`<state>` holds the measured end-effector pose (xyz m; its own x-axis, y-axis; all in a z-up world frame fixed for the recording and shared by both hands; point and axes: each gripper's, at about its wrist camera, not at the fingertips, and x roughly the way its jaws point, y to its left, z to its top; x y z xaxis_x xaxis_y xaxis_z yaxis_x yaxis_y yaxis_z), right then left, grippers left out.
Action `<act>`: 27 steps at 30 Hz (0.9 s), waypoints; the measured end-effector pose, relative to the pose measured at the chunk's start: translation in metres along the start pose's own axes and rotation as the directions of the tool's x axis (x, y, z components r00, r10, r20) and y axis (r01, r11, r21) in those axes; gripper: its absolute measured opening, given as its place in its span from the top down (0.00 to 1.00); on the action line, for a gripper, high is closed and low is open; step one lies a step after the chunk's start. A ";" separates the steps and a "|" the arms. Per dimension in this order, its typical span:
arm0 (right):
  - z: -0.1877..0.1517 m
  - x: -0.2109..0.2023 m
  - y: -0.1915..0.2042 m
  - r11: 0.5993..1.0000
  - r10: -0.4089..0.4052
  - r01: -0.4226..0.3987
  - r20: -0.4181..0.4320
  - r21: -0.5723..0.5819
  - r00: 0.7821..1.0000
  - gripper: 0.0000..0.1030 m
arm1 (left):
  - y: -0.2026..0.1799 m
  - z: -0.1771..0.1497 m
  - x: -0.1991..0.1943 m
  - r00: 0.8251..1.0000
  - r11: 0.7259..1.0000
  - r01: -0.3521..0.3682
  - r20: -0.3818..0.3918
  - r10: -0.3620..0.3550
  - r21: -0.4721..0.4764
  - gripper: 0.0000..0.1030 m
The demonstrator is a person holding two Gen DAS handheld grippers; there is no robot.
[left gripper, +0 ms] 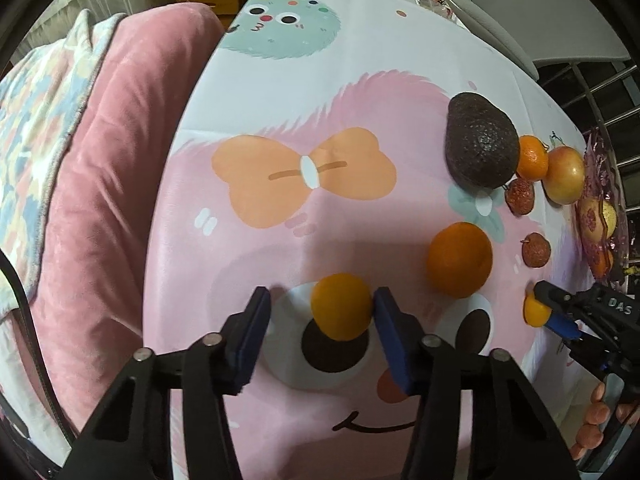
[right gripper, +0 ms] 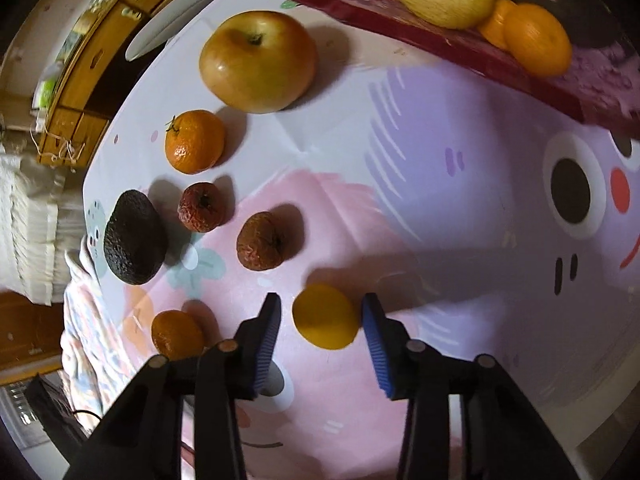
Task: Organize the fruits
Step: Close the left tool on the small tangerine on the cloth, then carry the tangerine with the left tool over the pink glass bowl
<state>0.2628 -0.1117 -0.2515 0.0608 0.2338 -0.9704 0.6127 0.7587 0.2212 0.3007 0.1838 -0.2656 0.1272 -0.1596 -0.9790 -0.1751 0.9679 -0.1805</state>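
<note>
Grippers straddle small yellow-orange fruits on the desk [left gripper: 280, 92]: left gripper [left gripper: 322, 312] has its right pad touching one fruit [left gripper: 342, 306], left pad apart; right gripper [right gripper: 320, 316] brackets another [right gripper: 325, 317], right pad touching, left apart.

1. A desk [left gripper: 360, 92] covered by a pink and white cartoon-printed cloth.
2. Lying on it: 1 dark avocado [left gripper: 480, 144], 1 apple [right gripper: 258, 62], 2 wrinkled reddish-brown fruits [right gripper: 200, 207] [right gripper: 262, 241], several oranges [left gripper: 459, 259].
3. A dark red tray [right gripper: 460, 50] sits at the desk's edge.
</note>
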 end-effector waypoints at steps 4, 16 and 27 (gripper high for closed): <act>0.004 0.001 0.002 1.000 -0.007 0.007 -0.007 -0.004 1.000 0.67 | -0.004 0.001 0.003 1.000 1.000 0.021 -0.003 -0.021 0.012 0.64; -0.009 -0.005 -0.006 0.999 0.029 -0.029 -0.020 0.014 0.999 0.68 | -0.007 -0.003 -0.002 0.999 0.998 0.043 0.013 -0.043 0.039 0.72; -0.047 -0.041 -0.036 0.999 0.045 -0.046 0.039 0.028 0.998 0.68 | -0.003 -0.044 -0.033 0.999 0.998 0.051 0.014 -0.052 0.047 0.72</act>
<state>0.2013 -0.1206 -0.2151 0.1193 0.2438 -0.9625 0.6310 0.7298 0.2631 0.2541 0.1779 -0.2373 0.1496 -0.2067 -0.9669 -0.1221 0.9666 -0.2255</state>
